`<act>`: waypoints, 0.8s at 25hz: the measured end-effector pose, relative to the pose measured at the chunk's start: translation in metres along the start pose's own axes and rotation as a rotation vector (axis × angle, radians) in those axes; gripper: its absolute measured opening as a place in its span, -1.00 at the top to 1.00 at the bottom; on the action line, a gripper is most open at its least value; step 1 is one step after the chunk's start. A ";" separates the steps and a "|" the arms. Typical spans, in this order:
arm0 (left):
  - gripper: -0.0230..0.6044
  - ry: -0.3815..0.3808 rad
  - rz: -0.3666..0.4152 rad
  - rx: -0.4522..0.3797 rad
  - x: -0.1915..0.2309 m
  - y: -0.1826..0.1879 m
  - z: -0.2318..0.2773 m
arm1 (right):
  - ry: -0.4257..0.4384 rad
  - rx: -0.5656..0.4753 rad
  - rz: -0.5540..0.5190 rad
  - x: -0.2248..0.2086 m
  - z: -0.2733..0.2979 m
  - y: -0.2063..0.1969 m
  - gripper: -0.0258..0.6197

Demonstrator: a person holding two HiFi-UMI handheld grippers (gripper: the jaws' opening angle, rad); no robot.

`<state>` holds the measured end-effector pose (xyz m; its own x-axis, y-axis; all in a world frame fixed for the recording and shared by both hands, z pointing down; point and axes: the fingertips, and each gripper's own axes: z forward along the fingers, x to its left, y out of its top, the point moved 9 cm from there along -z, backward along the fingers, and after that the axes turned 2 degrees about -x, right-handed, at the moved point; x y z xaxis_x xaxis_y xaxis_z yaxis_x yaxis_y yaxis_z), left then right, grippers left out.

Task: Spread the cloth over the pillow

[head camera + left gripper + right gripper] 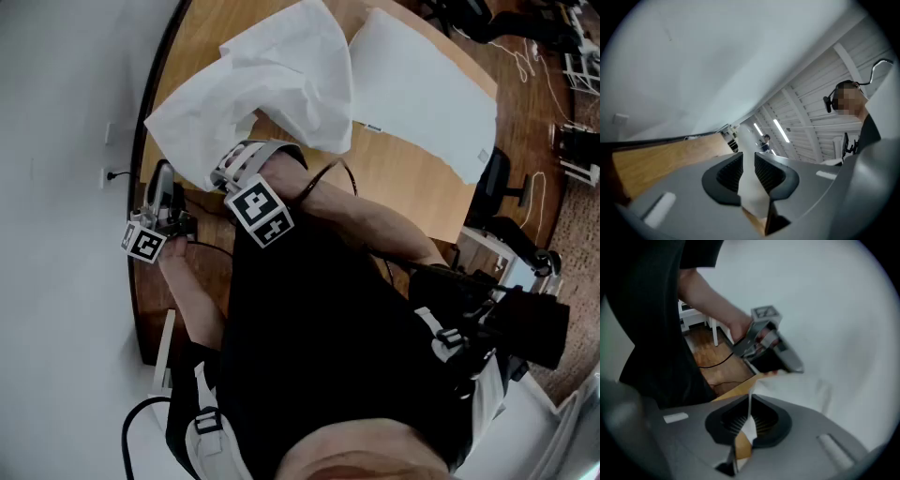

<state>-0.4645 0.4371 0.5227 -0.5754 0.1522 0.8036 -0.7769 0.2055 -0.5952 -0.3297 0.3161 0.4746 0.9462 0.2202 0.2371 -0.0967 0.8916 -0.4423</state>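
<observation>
A crumpled white cloth lies on the left part of the wooden table, and the white pillow lies flat to its right. In the head view my right gripper reaches into the cloth's near edge. Its jaws are shut on a thin fold of the cloth in the right gripper view. My left gripper is at the table's left rim, beside the cloth's corner. In the left gripper view a white strip of cloth fills the narrow gap between the pads. The right gripper view also shows the left gripper at the cloth's edge.
A white wall runs close along the table's left rim. A black office chair and white frames stand right of the table on the brown floor. Cables lie on the floor at the far right. The person's black-clad body fills the foreground.
</observation>
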 end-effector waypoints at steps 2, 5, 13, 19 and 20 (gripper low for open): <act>0.72 0.043 -0.007 0.121 0.017 -0.026 0.008 | 0.081 -0.010 0.150 0.034 0.039 -0.035 0.90; 0.63 0.112 -0.037 0.245 0.029 -0.063 0.013 | 0.169 -0.087 0.386 0.073 0.058 -0.072 0.73; 0.56 0.330 0.031 0.401 0.047 -0.103 0.008 | -0.116 -0.312 0.791 -0.009 -0.012 -0.118 0.32; 0.56 0.326 0.007 0.348 0.049 -0.109 0.003 | -0.061 -0.172 0.741 -0.085 0.077 -0.087 0.32; 0.56 0.321 0.005 0.341 0.049 -0.109 0.003 | -0.037 -0.135 0.731 -0.086 0.096 -0.085 0.32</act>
<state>-0.4090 0.4190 0.6273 -0.5126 0.4550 0.7281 -0.8451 -0.1175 -0.5216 -0.4328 0.2590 0.5750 0.6441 0.7538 -0.1304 -0.6564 0.4570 -0.6002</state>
